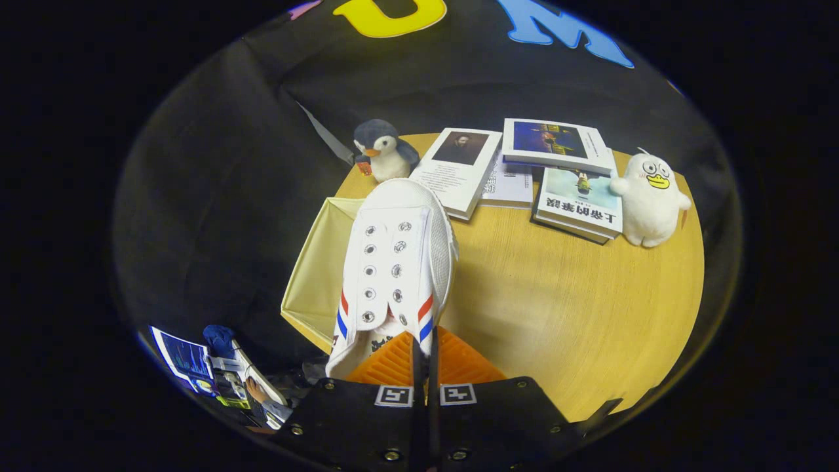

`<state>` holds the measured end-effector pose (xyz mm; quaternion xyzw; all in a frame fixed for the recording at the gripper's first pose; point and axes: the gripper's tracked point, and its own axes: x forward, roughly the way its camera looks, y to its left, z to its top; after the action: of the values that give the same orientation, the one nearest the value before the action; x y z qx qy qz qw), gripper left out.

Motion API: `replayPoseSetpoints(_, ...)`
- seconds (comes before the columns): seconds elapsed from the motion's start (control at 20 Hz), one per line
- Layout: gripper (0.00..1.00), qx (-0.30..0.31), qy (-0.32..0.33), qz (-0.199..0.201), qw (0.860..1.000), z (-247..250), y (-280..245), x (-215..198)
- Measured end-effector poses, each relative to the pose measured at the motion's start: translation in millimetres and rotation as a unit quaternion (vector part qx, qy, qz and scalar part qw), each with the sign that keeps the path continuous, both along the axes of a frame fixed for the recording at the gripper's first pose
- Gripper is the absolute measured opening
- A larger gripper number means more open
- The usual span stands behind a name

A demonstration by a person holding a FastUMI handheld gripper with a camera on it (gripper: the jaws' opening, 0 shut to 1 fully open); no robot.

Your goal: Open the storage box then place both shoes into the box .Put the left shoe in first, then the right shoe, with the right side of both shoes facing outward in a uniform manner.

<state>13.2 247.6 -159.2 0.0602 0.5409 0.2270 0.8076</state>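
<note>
Gripper (425,357) fingers nearly closed, pinching the heel edge of the white sneaker (398,262), toe pointing away. Sneaker hangs over the open beige storage box (313,282) at the round wooden table's (577,314) edge. Beyond: penguin plush (383,151), books (554,174), white duck plush (650,200).

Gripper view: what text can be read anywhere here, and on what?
"上帝的…": cover of the white-edged paperback book beside the white plush duck; last characters unclear.
Other white paperback books: print too small to read.
White canvas shoe, pinched in the gripper: dark marks inside too blurred.
</note>
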Motion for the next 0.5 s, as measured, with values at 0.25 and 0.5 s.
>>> replayPoseSetpoints(0.25,0.01,0.002,-0.006,0.028,1.0,8.9,40.5,13.7)
replayPoseSetpoints(0.5,0.01,0.007,-0.006,0.056,0.998,9.8,87.3,21.5)
